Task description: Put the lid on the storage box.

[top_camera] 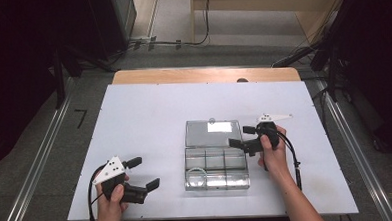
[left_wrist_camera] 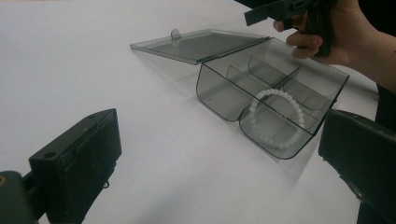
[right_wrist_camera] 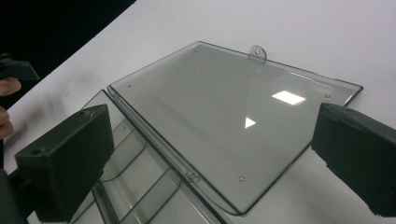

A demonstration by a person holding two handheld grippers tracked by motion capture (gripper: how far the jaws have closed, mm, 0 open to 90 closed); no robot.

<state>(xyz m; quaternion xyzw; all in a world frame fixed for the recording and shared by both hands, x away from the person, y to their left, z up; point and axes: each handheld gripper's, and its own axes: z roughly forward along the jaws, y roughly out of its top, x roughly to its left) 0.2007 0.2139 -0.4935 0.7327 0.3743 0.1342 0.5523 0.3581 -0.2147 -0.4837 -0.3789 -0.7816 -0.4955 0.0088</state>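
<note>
Bracelet (left_wrist_camera: 276, 119) of white beads lies in open clear box (top_camera: 216, 165); left gripper (top_camera: 142, 173) and right gripper (top_camera: 241, 137) jaws spread wide, empty.

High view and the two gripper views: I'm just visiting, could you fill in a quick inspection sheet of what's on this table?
Surface: white table, bare apart from the box.
Job's things: clear plastic box, lid folded flat open; white bead bracelet in a near compartment.
Clutter: nothing seen.
Grippers: left gripper open, off to the box's left; right gripper open, beside the hinge.
Cables: one black cable trails from each gripper.
Surroundings: grey floor, cords, wooden furniture beyond the table.
</note>
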